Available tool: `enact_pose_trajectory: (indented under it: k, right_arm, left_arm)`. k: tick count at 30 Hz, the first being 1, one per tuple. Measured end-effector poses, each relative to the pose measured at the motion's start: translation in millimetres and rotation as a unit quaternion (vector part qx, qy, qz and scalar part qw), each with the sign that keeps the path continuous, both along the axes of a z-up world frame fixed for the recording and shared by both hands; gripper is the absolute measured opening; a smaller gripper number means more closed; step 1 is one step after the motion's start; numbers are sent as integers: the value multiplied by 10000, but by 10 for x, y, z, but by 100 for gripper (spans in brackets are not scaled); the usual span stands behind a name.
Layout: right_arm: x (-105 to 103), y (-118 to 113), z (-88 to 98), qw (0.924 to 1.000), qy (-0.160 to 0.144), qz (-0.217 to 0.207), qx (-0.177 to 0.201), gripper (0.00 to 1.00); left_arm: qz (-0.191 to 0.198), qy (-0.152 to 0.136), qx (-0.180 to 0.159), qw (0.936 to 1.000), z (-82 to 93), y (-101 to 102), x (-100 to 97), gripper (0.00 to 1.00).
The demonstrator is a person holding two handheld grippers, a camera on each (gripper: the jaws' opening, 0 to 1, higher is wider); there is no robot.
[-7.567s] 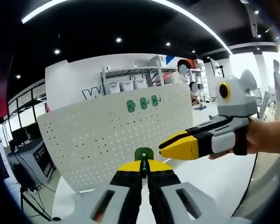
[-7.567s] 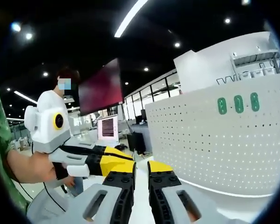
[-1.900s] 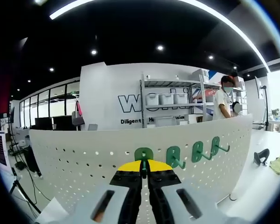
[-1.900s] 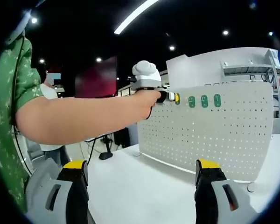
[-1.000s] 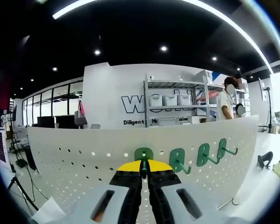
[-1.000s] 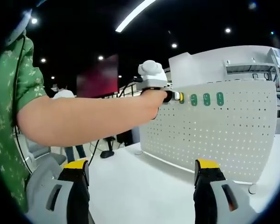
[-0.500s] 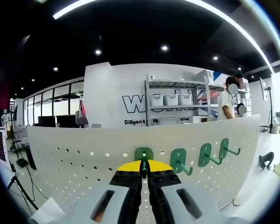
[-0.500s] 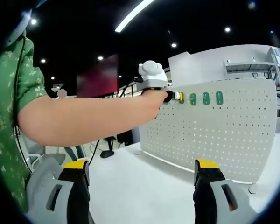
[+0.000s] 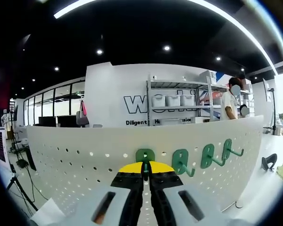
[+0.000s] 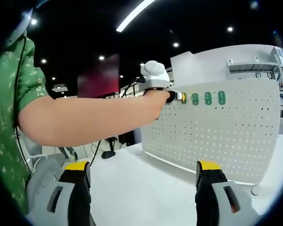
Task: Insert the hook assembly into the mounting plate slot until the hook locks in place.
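Left gripper (image 9: pixel 145 170): jaws closed on a green hook (image 9: pixel 145 157), held flat against the white perforated mounting plate (image 9: pixel 75 165), top row, just beside three green hooks already seated (image 9: pixel 208 155). Right gripper (image 10: pixel 141 181): jaws wide apart, empty, low over the white table (image 10: pixel 141 183); in its view the left gripper (image 10: pixel 177 97) meets the plate's upper left. Judgement: insertion in hand, lock not confirmed. Keep the hook square to the plate, press straight in, then down. Avoid twisting, which could jam the tabs.
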State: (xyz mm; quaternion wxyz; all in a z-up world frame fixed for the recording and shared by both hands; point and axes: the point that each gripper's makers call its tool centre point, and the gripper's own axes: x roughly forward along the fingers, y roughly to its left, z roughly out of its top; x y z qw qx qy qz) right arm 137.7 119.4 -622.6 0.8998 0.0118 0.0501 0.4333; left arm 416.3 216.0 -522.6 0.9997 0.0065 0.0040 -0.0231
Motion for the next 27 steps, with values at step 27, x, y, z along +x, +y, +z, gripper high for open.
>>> enact_pose_trajectory:
  k: [27]
  right_arm:
    - [12,-16,-6,10000,5,6,0,94]
  left_arm:
    - [88,31,-32,10000,-60,35,44,3]
